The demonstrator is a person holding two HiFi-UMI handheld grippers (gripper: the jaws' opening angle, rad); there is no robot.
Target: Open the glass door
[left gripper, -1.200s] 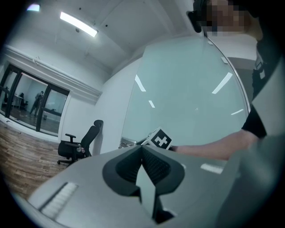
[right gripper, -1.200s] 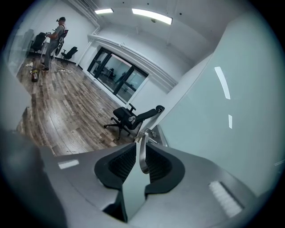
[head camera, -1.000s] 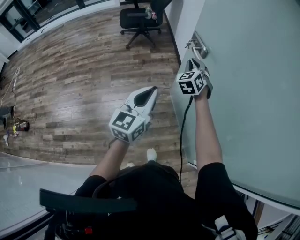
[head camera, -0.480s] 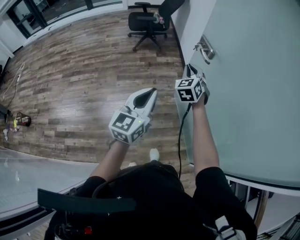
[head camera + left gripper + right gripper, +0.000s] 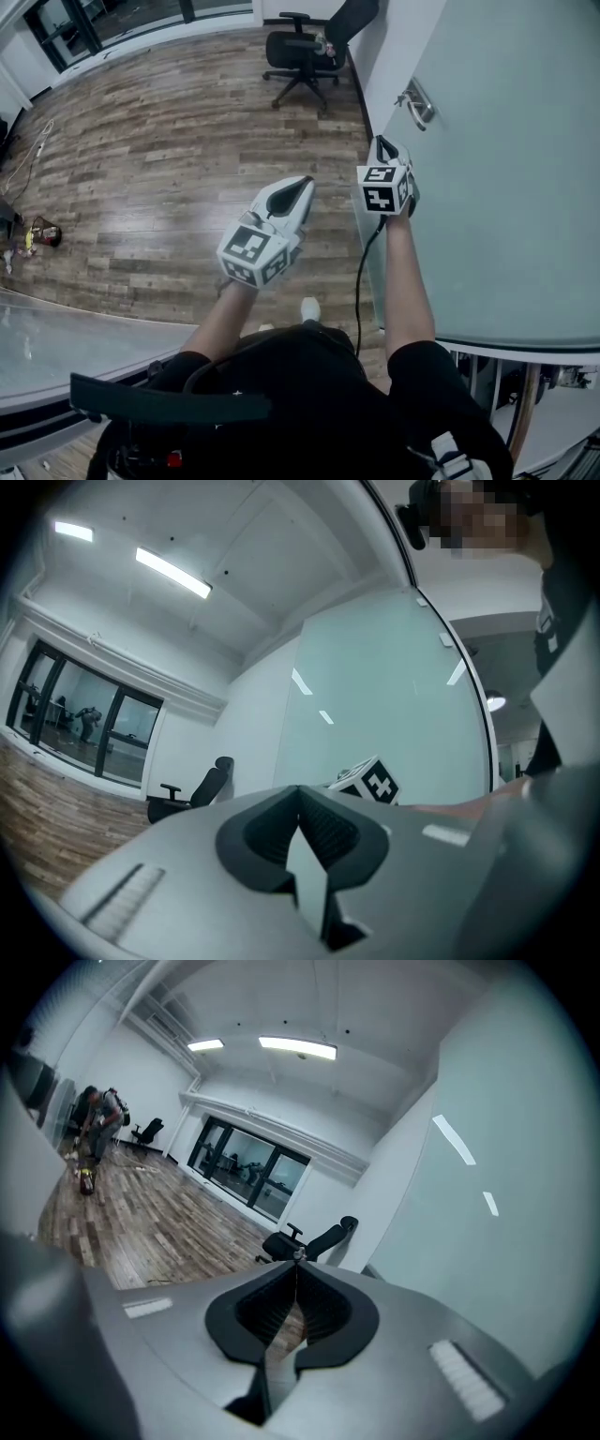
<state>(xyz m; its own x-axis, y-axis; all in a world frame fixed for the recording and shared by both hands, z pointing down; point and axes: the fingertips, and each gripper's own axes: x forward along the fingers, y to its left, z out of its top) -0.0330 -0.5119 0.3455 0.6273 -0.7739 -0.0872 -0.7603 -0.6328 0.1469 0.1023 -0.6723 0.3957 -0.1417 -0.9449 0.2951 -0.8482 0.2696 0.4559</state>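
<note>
Over on the left of the head view, a brown wood-plank floor point(image 5: 141, 169) runs up to a black wheeled office chair point(image 5: 305, 47) at the top edge. Toward the middle, the white-shelled left gripper point(image 5: 302, 183) hangs above that floor, clear of everything. The left gripper view shows its fingers pressed together at the tips with nothing between them. That view alone also shows the black-and-white marker cube point(image 5: 367, 782) of the other gripper just past them, and dark-framed windows point(image 5: 84, 724) far off to the left. Right of centre in the head view, the right gripper point(image 5: 380, 142) sits on a bare forearm point(image 5: 408, 281), with a thin black cable point(image 5: 361, 272) trailing down beside it. It is just beside the left edge of the frosted pale-green glass door point(image 5: 506, 169); whether it touches the glass cannot be told. The right gripper view shows its fingers together and empty, having just been closing. It looks out past them to the chair and to two distant people point(image 5: 98, 1124) at the far left, whom the head view does not show. Only the head view shows the door's curved metal handle point(image 5: 419, 103), up and to the right of the right gripper and apart from it. The glass fills the right side of all three views.
</note>
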